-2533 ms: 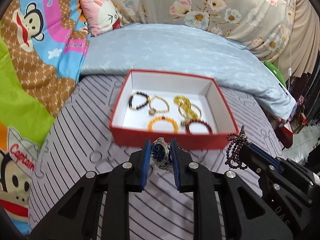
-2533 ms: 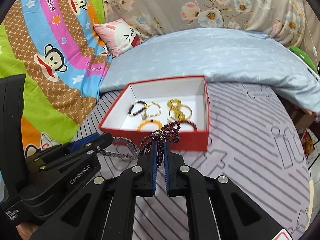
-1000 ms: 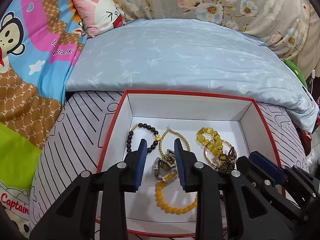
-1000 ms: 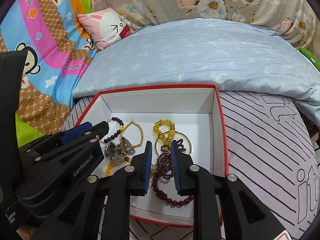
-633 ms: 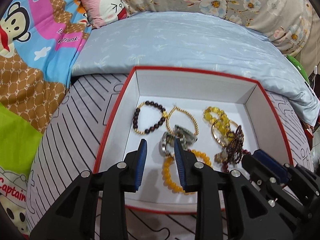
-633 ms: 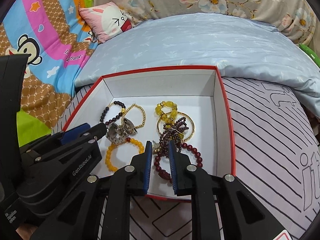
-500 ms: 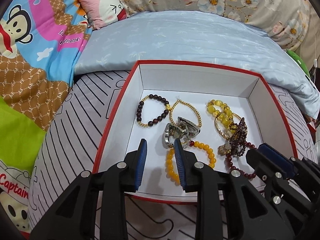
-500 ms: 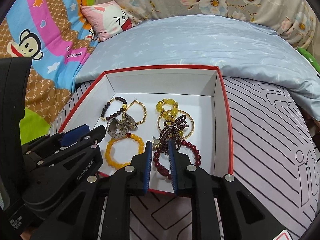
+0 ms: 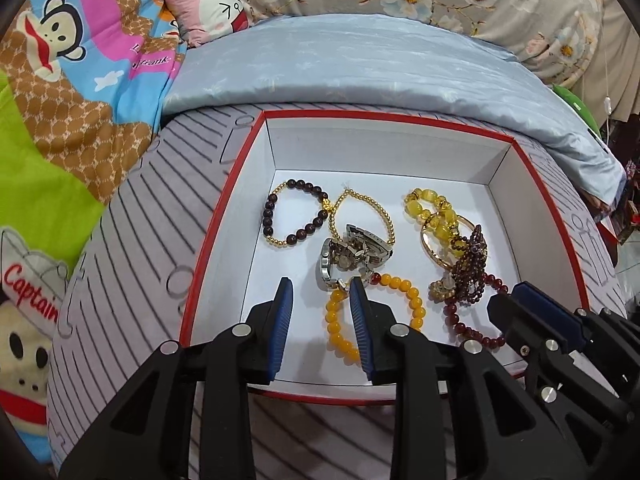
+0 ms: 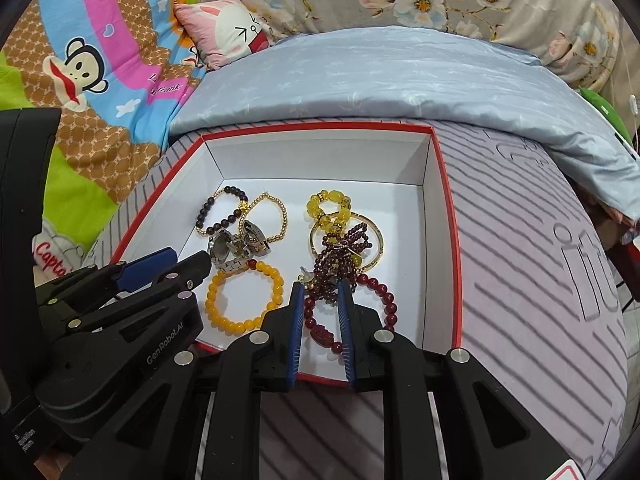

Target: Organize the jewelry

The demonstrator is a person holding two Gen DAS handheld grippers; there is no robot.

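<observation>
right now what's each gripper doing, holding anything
left gripper: open, empty, above the red cardboard box.
right gripper: open, empty, above the dark red beaded bracelet.

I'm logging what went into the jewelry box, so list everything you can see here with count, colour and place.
box: one, red outside, white inside, on the striped mat
dark bead bracelet: one, brown and gold, far left in box
gold bead bracelet: one, beside it
watch: one, silver, centre
orange bead bracelet: one, near centre
yellow bead bracelet: one, far right
gold bangle: one, right
garnet bead strand: one, heaped on bangle
red bead bracelet: one, near right
pillow: one, pink, behind
left gripper: fingers apart, empty
right gripper: fingers apart, empty
</observation>
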